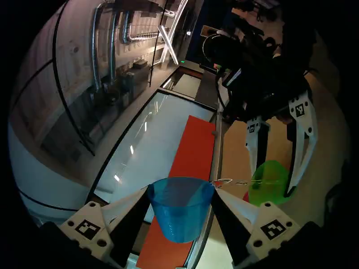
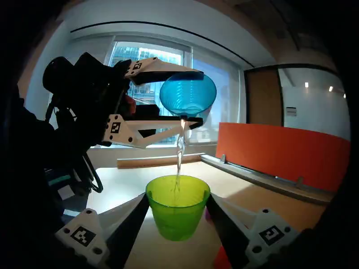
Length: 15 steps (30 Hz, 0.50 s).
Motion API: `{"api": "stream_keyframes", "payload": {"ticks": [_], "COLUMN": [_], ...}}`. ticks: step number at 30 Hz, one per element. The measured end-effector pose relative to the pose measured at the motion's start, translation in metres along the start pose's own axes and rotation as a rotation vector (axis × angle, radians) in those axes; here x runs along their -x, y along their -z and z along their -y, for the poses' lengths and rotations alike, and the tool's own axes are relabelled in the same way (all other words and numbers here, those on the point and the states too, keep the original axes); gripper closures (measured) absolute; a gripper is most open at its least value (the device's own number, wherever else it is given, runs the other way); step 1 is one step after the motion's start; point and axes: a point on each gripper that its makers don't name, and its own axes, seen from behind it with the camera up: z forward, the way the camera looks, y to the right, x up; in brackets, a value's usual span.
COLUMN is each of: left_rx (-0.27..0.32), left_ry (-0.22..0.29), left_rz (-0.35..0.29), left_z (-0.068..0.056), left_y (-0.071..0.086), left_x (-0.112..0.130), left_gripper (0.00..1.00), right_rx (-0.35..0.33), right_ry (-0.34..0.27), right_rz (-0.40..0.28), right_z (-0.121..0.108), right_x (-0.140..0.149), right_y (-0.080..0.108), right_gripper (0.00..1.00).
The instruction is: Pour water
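A blue plastic cup (image 1: pixel 181 208) sits between my left gripper's (image 1: pixel 181 193) fingers, which are shut on it. In the right gripper view this blue cup (image 2: pixel 187 95) is tipped on its side, held high by the left gripper (image 2: pixel 197 95). A thin stream of water (image 2: pixel 179 152) falls from its rim into a green cup (image 2: pixel 178 208). My right gripper (image 2: pixel 178 199) is shut on the green cup and holds it upright just above the table. In the left gripper view the green cup (image 1: pixel 269 184) sits between the right gripper's (image 1: pixel 272 186) white fingers.
A light wooden table (image 2: pixel 251 197) lies under the cups. An orange divider panel (image 2: pixel 287 152) runs along its right edge. Large windows (image 2: pixel 148 58) stand behind. A dark-sleeved arm (image 2: pixel 27 148) holds the left gripper at the left. Something small and red (image 2: pixel 222 260) lies near the green cup.
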Motion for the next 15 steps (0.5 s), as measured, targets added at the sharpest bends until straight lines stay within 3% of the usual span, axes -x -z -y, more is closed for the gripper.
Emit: {"api": "stream_keyframes", "payload": {"ticks": [15], "left_rx": [-0.003], "left_ry": [-0.055], "left_rz": [-0.001], "left_z": [0.0015], "left_y": [0.0002], "left_x": [-0.0041], "left_gripper": [0.11], "right_rx": [0.005], "right_ry": [0.001], "right_rz": [-0.008], "right_z": [-0.0005], "right_x": [-0.0022], "right_y": [0.0028], "right_gripper": [0.1]}}
